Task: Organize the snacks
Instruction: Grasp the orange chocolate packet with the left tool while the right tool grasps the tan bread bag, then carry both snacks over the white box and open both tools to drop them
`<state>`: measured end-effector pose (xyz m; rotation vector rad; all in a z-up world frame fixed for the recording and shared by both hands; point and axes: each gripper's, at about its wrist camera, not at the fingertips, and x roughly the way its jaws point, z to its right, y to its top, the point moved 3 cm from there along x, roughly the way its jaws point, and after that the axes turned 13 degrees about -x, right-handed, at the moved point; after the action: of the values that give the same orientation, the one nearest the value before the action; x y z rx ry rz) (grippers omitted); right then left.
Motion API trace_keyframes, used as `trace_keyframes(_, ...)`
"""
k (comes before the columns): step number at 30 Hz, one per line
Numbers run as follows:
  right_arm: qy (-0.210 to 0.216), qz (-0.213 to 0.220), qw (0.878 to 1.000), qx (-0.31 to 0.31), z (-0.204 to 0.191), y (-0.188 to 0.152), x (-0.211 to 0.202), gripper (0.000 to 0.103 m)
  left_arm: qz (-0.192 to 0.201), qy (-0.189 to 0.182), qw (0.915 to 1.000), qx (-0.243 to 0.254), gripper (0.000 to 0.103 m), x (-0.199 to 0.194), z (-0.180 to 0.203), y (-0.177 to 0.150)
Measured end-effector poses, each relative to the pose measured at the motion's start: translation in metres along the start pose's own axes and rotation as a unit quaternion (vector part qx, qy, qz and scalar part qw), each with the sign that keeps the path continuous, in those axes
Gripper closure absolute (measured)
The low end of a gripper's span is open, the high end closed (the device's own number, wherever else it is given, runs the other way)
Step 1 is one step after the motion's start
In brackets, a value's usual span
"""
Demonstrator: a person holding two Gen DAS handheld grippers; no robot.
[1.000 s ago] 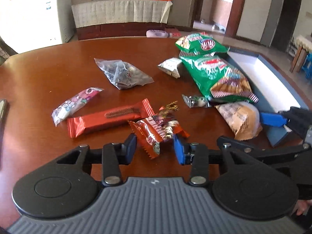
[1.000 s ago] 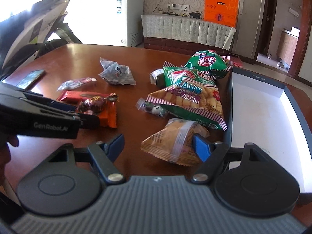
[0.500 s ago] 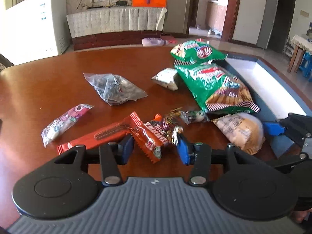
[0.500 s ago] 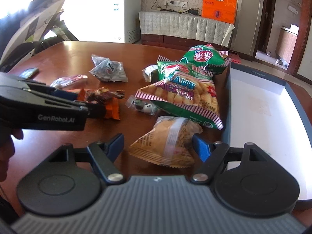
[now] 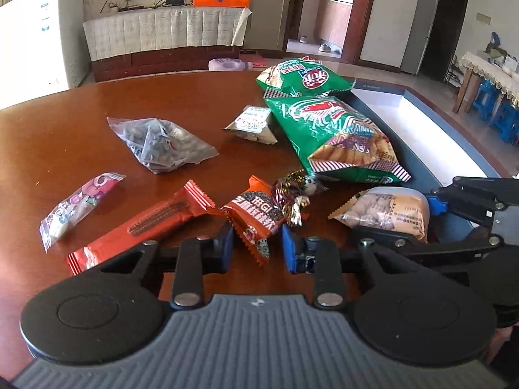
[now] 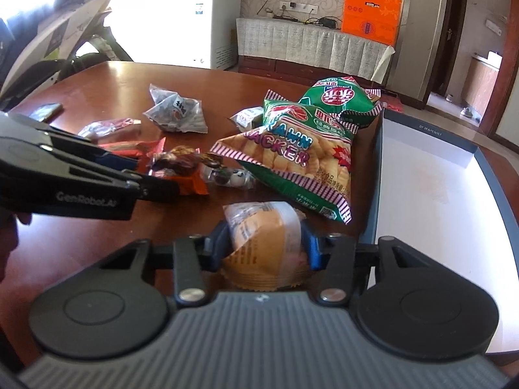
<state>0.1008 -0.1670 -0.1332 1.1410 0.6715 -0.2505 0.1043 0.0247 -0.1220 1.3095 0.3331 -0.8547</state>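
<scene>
Left wrist view: left gripper (image 5: 257,248) spread around the orange wafer packet (image 5: 256,218) at 6 o'clock on the table (image 5: 65,129), pads flanking its near corner without clearly pinching; likely light, crinkly and slick, so best taken across the flat middle, not the sealed edge. Right wrist view: right gripper (image 6: 264,248) pressed onto the tan bread packet (image 6: 262,227) at 6 o'clock, just beside the tray (image 6: 376,175) at 3 o'clock; looks soft, air-puffed and crushable, so calls for a gentle squeeze across its width.
</scene>
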Motion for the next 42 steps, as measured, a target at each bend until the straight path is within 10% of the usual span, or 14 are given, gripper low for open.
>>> trace_keyframes(23,0.026,0.053,0.998,-0.021,-0.013,0.017,-0.031,0.054,0.054,0.02,0.9971,-0.049,0.076,-0.054,-0.017,0.014)
trace_keyframes(25,0.025,0.055,0.998,-0.019,-0.013,0.019,-0.033,0.054,0.053,0.016,0.9975,-0.045,0.093,-0.054,-0.014,0.015)
trace_keyframes(35,0.027,0.039,0.999,-0.018,-0.013,0.013,-0.027,0.054,0.009,0.043,0.998,-0.045,0.095,-0.035,-0.018,0.004)
trace_keyframes(38,0.031,0.035,0.999,-0.013,-0.012,0.012,-0.026,0.054,0.002,0.053,0.9973,-0.051,0.074,-0.027,-0.022,0.002)
trace_keyframes(40,0.032,0.032,0.999,-0.012,-0.011,0.011,-0.024,0.054,0.005,0.051,0.9967,-0.063,0.034,-0.027,-0.022,0.002)
trace_keyframes(42,0.034,0.029,0.999,-0.011,-0.011,0.01,-0.022,0.054,0.018,0.037,0.9969,-0.067,0.026,-0.031,-0.021,0.004)
